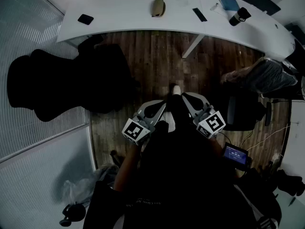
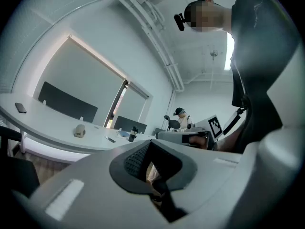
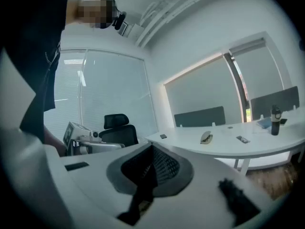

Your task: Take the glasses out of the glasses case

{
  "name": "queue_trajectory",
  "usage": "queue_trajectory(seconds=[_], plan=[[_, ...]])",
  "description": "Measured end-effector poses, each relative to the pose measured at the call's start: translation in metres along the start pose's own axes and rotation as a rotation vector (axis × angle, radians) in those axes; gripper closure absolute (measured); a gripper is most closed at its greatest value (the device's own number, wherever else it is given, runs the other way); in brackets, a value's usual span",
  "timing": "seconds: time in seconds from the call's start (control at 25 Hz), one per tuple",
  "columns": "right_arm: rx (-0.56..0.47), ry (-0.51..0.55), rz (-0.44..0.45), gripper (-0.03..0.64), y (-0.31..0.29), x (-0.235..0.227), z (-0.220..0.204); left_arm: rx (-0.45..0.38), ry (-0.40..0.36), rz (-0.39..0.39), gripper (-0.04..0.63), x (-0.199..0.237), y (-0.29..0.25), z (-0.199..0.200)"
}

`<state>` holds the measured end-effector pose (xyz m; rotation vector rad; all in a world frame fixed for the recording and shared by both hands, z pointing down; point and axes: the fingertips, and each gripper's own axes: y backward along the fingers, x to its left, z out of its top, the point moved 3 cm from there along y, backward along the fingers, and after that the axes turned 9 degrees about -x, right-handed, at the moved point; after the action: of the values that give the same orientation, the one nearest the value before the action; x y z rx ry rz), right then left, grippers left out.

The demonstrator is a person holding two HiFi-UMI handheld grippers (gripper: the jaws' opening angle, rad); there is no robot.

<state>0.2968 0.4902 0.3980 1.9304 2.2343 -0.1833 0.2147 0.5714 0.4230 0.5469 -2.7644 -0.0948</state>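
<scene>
In the head view the left hand-held gripper (image 1: 162, 106) and the right hand-held gripper (image 1: 188, 99) are both closed and empty. The tan, rounded case (image 1: 158, 7) lies far ahead on the smooth white curved surface (image 1: 119, 13), where a hasty push could make it skid. The left gripper view shows ribbed dark pads pressed together, with the case (image 2: 79, 130) small ahead-left. In the right gripper view the jaws likewise meet, and the case (image 3: 206, 137), ahead-right, looks like a hard clamshell; no glasses show.

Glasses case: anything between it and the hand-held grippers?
Nothing visible. The glasses case lies on the white desk; only open wood floor and bare desktop separate it from the left hand-held gripper and the right hand-held gripper. The black chair stands off to the left.
</scene>
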Motion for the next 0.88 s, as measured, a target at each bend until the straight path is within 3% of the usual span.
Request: queue_trajectory(seconds=[0.24,0.88], plan=[[0.018,-0.002,0.006,0.609,-0.027,-0.051,0.004,0.005,0.028,0.091,0.588,0.026,-0.033,0.006],[0.024,-0.095,0.008,0.609,-0.066,-0.163,0.021,0.102,0.045,0.174,0.588,0.089,-0.135,0.003]])
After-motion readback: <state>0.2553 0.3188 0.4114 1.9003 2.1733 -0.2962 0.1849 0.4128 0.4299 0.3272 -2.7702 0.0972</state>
